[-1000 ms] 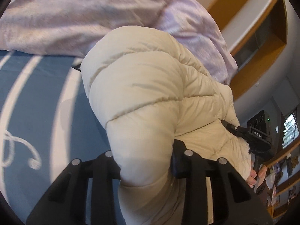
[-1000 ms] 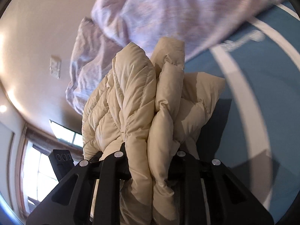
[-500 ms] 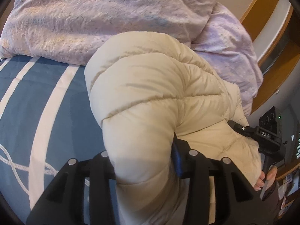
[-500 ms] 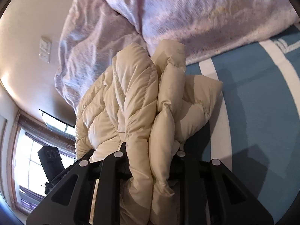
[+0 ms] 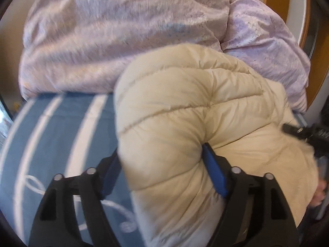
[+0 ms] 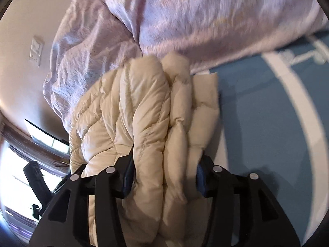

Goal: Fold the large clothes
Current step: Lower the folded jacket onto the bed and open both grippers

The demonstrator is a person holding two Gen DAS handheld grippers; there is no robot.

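The coat was big, puffy and cream, with sewn lines that made fat soft rolls all over it. It was bunched up in a thick fold on the blue bed with white stripes, right next to a crumpled purple blanket. In the left view, one fat roll of the coat bulged out between the left claw's fingers. That claw was letting go, with its jaws opening wide; the left pad looked a bit apart from the coat, though the picture was blurry there. In the right view, the coat showed several layers stacked side by side, like pages of a thick book. The right claw had those layers between its jaws, which were opening too, and the blue pads seemed to still be touching the puffy sides. The right claw also showed at the far edge of the left view, by a hand.
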